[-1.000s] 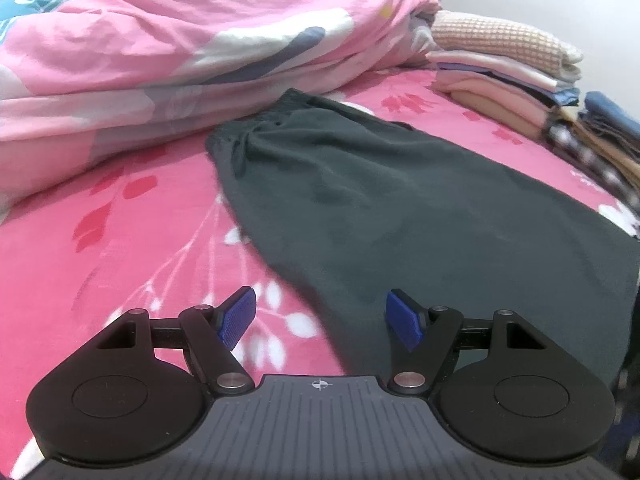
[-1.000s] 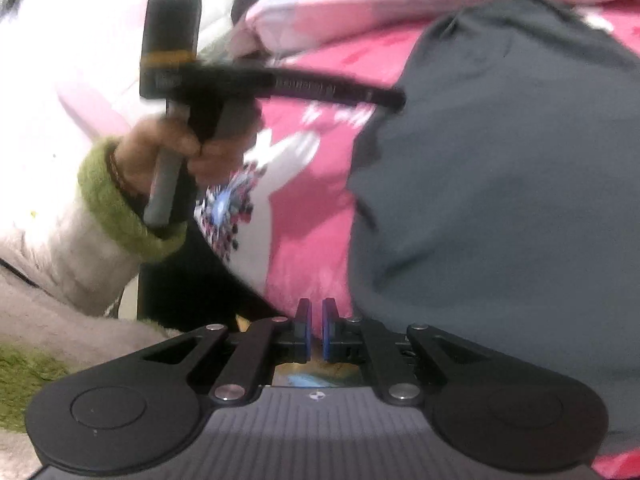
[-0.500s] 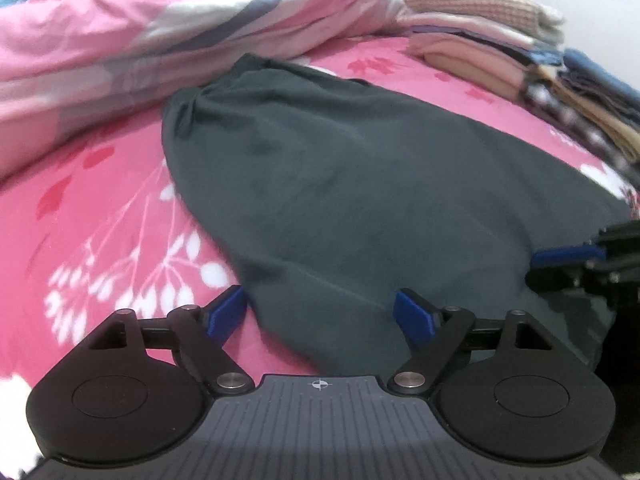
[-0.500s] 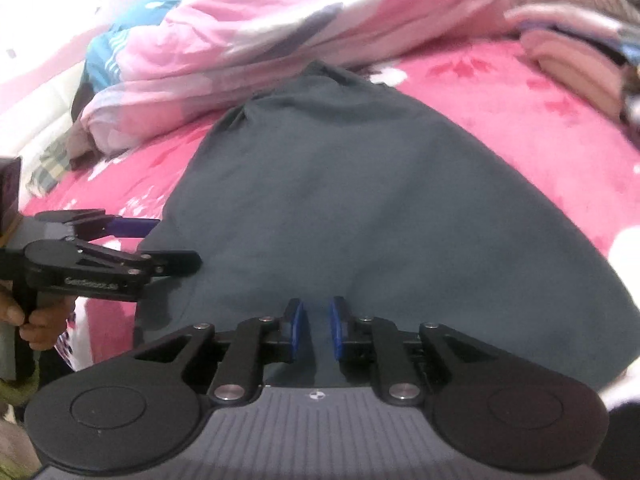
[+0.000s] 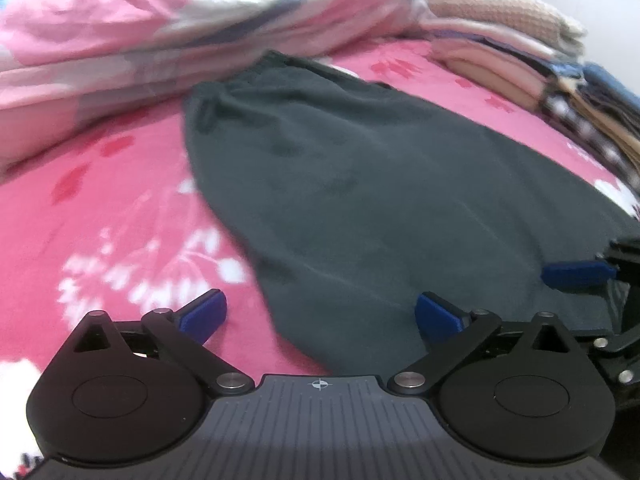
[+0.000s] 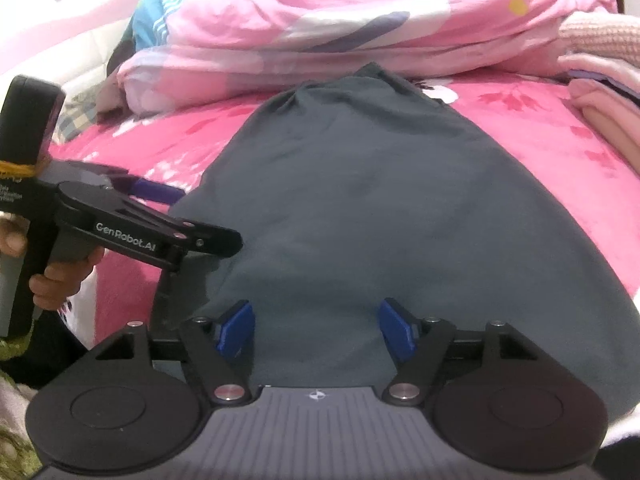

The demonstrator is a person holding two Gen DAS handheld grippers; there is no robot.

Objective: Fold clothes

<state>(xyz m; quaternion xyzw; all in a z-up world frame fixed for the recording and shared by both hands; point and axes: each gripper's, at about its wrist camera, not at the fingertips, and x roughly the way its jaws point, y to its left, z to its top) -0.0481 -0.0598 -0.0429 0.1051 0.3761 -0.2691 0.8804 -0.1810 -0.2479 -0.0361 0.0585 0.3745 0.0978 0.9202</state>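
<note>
Dark garment [image 6: 360, 216] edge between spread fingers [image 6: 236, 328], ungripped.

dark grey-green garment [image 5: 360, 184] [image 6: 384, 208]: lies flat and spread on the pink floral bedsheet [image 5: 104, 208], gathered narrow end toward the rumpled pink duvet [image 5: 192, 20], wide hem at the near edge. Few wrinkles, soft knit fabric.
</note>
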